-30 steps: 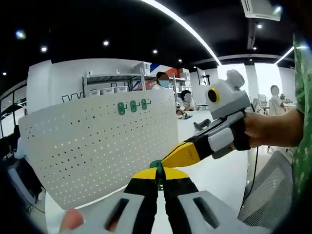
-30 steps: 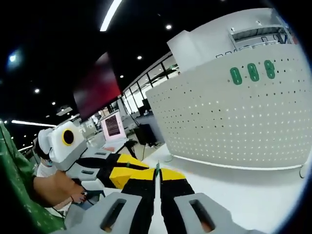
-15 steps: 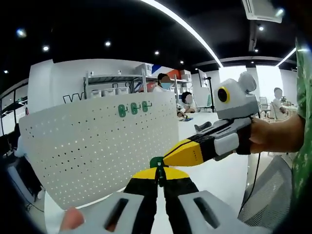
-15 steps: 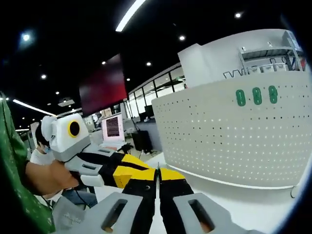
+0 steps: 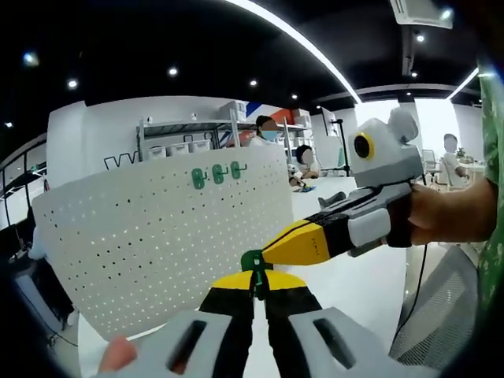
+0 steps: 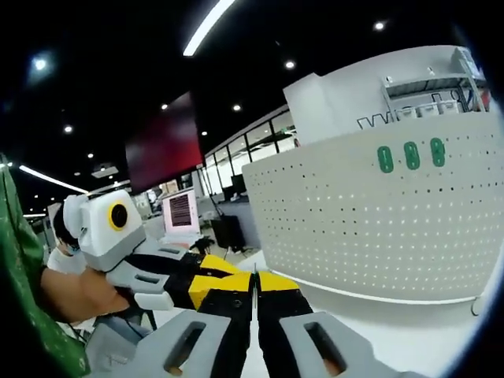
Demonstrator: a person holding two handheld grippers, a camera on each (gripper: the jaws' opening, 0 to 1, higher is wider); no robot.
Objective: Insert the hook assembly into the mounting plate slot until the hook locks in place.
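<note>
A white perforated mounting plate (image 5: pixel 157 236) stands upright on the table, with three green hooks (image 5: pixel 215 175) fixed near its top edge. My left gripper (image 5: pixel 254 282) is shut on a small green hook (image 5: pixel 252 259), held in the air in front of the plate. My right gripper (image 5: pixel 272 253) comes in from the right, and its yellow tip meets the same hook. In the right gripper view, the plate (image 6: pixel 370 228) and its three hooks (image 6: pixel 411 156) stand to the right. There my right gripper (image 6: pixel 253 287) is shut on a thin sliver, with the left gripper (image 6: pixel 228 279) touching it from the left.
The white table top (image 5: pixel 346 283) runs past the plate. A grey mesh chair back (image 5: pixel 441 315) is at lower right. A person's hand (image 5: pixel 441 213) holds the right gripper. Seated people (image 5: pixel 264 130) and a shelf (image 5: pixel 181 126) are far behind. A lit monitor (image 6: pixel 183 206) stands at the back.
Both grippers stay joined at the green hook. The right gripper's body has swung slightly up and to the right in the left gripper view. The views have drifted a little.
</note>
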